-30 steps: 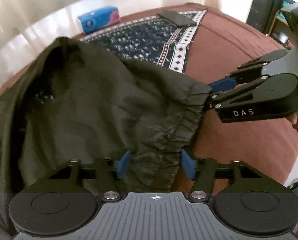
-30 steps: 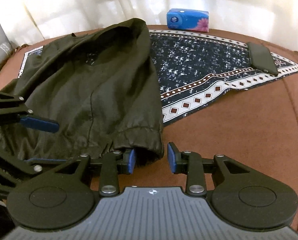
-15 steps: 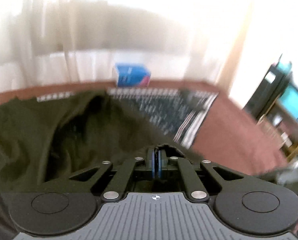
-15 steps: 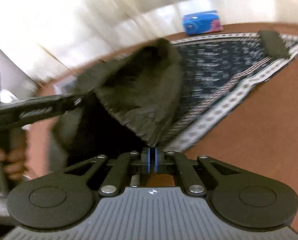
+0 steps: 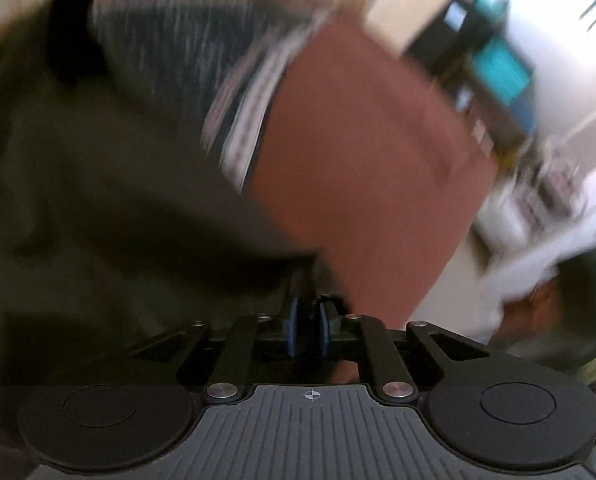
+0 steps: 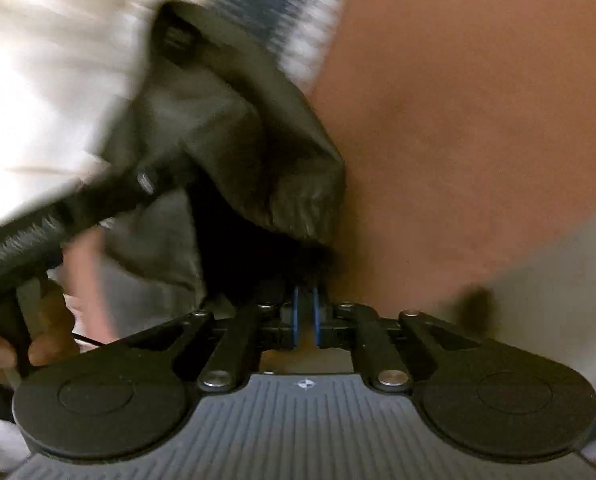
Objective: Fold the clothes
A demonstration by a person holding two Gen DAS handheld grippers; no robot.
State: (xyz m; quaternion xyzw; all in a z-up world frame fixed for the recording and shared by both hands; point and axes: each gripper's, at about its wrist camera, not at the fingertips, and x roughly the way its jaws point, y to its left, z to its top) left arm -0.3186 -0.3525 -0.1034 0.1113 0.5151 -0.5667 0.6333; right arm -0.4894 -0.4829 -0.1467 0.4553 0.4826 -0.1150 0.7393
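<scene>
Here the brown bed (image 5: 377,152) is filling most of both views, w/ a patterned cloth (image 5: 242,112) lying across its far part. The dark olive garment (image 5: 98,184) is hanging lifted over the bed's near-left side, its gathered elastic cuff (image 6: 301,208) drooping just above the right gripper (image 6: 305,314). The left gripper (image 5: 305,326) is sitting at the garment's lower edge; its blue fingers (image 5: 290,328) are standing close together w/ a narrow gap, dark fabric apparently pinched between them, tho blur is making that a judgement. The right gripper's fingers (image 6: 296,312) are likewise pressed near-shut right under the cuff, prob. nipping its hem. In the right view the left gripper's black body is crossing the garment at left, a hand (image 6: 18,344) holding its handle. Judging by this, both are carrying one end of the garment, approx. mid-fold. Doing it well: keeping both pinches firm, moving the two in step so the edge is staying taut & level, and setting it down squarely w/o bunching.
</scene>
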